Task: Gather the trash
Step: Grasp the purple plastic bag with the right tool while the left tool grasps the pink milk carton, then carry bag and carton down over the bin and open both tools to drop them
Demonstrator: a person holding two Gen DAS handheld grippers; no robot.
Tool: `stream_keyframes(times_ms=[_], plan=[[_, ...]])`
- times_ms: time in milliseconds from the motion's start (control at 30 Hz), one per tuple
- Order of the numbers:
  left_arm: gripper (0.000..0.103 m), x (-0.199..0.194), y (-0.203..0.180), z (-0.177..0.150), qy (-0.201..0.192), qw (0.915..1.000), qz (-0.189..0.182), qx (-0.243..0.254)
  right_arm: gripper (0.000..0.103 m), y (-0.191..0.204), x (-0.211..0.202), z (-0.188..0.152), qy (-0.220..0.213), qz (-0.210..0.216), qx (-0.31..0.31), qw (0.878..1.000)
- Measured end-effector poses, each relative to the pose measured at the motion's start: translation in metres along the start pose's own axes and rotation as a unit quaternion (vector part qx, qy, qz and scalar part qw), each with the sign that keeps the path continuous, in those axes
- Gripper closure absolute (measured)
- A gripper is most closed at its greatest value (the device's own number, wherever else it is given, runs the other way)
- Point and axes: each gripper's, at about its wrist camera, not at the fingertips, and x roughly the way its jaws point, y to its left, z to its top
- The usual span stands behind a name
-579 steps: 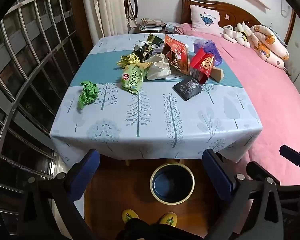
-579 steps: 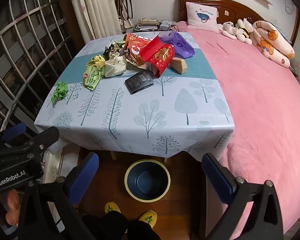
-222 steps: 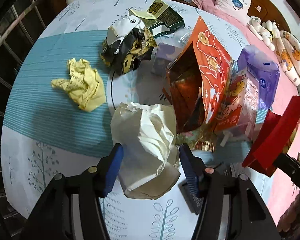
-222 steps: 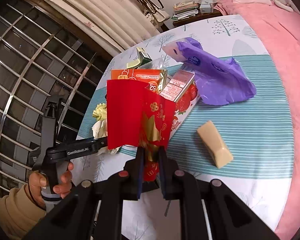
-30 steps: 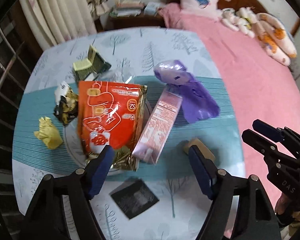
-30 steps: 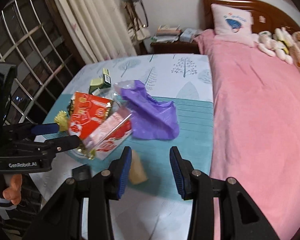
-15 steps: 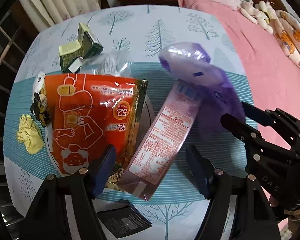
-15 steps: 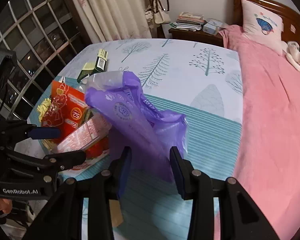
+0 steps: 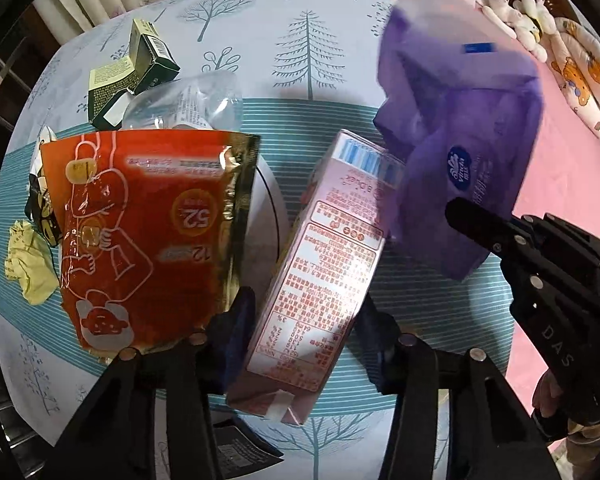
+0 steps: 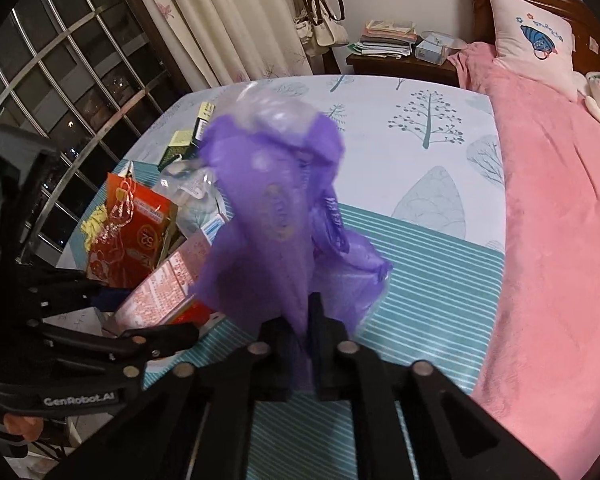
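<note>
A pink drink carton (image 9: 320,272) lies tilted on a white plate (image 9: 274,208), between the pads of my left gripper (image 9: 306,320). The jaws are closing and both pads touch the carton's sides. My right gripper (image 10: 298,320) is shut on a crumpled purple plastic bag (image 10: 276,216) and holds it up off the tablecloth. In the left wrist view the purple bag (image 9: 460,128) hangs at the upper right from the right gripper (image 9: 460,210). In the right wrist view the left gripper (image 10: 152,314) sits low on the left around the carton (image 10: 168,280).
A red-orange snack pouch (image 9: 140,232) lies just left of the carton. Beyond it are a clear wrapper (image 9: 188,100), a green box (image 9: 132,68) and yellow crumpled paper (image 9: 28,264). A black packet (image 9: 240,452) lies near me. A pink bed (image 10: 560,240) borders the table on the right.
My left gripper came down over the pink carton and its jaws narrowed onto it. My right gripper moved in on the purple bag, shut on it and raised it.
</note>
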Motion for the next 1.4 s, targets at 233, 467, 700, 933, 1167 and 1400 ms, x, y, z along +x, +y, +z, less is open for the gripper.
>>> stream_keyframes(times_ms=[233, 467, 700, 933, 1167, 1400], plan=[[0.06, -0.021, -0.003, -0.007, -0.032, 0.9994, 0.007, -0.003, 0.102, -0.001, -0.019, -0.001, -0.018, 0.013, 0.023, 0.999], [0.06, -0.061, 0.002, -0.017, -0.07, 0.9975, -0.006, -0.002, 0.102, 0.011, -0.043, -0.005, -0.034, 0.022, 0.029, 0.999], [0.06, -0.1, 0.01, -0.039, -0.103, 0.9945, -0.019, 0.004, 0.102, 0.036, -0.067, -0.013, -0.048, 0.031, 0.023, 0.998], [0.06, -0.14, 0.024, -0.069, -0.128, 0.9913, -0.023, 0.021, 0.102, 0.067, -0.093, -0.026, -0.061, 0.038, 0.028, 0.997], [0.061, -0.178, 0.058, -0.11, -0.158, 0.9851, -0.05, 0.045, 0.102, 0.116, -0.118, -0.051, -0.073, 0.021, 0.04, 0.996], [0.061, -0.204, 0.107, -0.159, -0.18, 0.9768, -0.067, 0.094, 0.102, 0.185, -0.137, -0.091, -0.106, -0.014, 0.075, 0.991]])
